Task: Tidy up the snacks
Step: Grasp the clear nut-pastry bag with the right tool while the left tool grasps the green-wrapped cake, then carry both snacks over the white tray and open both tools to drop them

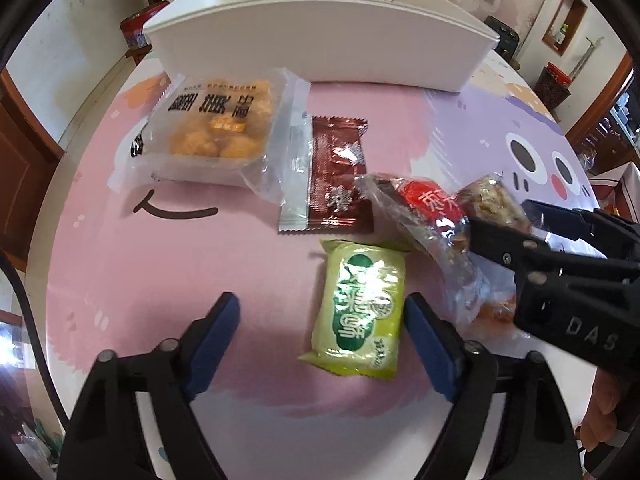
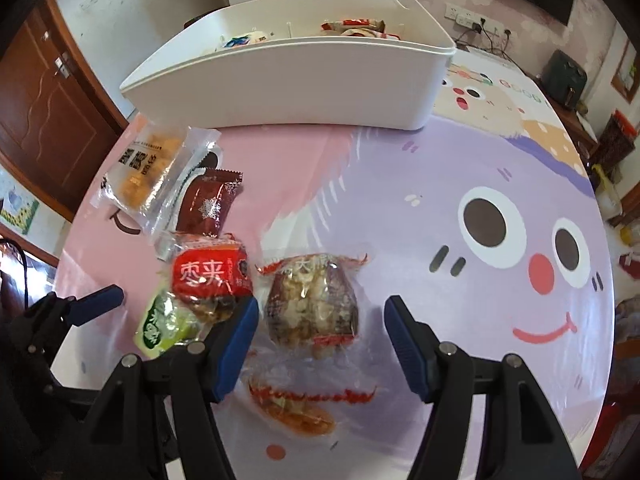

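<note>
In the lower centre of the right wrist view, the right gripper [image 2: 320, 330] is spread wide around a clear-wrapped brown nut-cluster snack [image 2: 312, 306], not yet pinching. The left gripper [image 1: 322, 318] is also spread, beside a green foil snack packet [image 1: 362, 312]. Close squarely on the snack's body, not its loose wrapper, then carry it to the white plastic bin [image 2: 288, 84] at upper centre.

Bright, even indoor light; strong fisheye warp

Walls and doors bow at the dark corners. Glare streaks the glossy bench [image 2: 400, 168] and the clear snack wrappers [image 2: 312, 304]; shadows stay soft; the right view smears slightly.
</note>
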Tool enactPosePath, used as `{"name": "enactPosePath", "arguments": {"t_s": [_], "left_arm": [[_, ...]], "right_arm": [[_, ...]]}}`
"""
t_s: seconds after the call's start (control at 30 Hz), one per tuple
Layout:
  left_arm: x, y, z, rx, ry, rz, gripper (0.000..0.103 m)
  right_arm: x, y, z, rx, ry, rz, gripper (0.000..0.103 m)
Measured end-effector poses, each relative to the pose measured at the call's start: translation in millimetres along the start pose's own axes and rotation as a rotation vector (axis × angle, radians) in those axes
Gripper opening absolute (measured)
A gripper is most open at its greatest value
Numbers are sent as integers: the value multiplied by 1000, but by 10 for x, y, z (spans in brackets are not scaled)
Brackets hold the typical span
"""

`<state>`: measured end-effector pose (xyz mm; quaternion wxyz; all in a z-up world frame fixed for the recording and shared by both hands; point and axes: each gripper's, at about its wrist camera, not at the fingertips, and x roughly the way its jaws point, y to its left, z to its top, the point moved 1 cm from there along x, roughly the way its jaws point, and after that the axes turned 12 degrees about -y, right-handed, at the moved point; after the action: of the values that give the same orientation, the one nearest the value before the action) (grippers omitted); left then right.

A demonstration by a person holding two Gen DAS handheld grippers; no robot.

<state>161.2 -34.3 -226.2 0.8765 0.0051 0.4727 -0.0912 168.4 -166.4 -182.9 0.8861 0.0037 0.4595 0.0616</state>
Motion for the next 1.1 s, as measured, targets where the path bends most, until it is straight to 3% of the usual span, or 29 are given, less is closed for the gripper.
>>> {"name": "enactPosePath", "arguments": {"t_s": [0.13, 0.37, 0.43, 0.47, 0.53, 0.9, 1.1], "left_arm": [[11, 12, 6, 3, -26, 19, 73], [-48, 102, -29, -18, -71, 69, 42], [-62, 158, -28, -34, -75, 71, 37], [-73, 171, -32, -40, -78, 68, 36], [-79, 203, -37, -54, -80, 60, 35], [-97, 369, -7, -143, -50, -7, 35], [-338, 396, 45, -154, -104, -15, 35]], "right_arm": [[96, 16, -63, -35, 12, -32, 53], [87, 32, -177, -64, -24, -54, 47], [89, 36, -191, -66, -25, -53, 42], [83, 52, -212, -70, -26, -50, 36], [90, 92, -225, -80, -26, -51, 33], [-19, 81, -202, -58, 5, -33, 31], [-175, 83, -190, -59, -14, -26, 31]]}}
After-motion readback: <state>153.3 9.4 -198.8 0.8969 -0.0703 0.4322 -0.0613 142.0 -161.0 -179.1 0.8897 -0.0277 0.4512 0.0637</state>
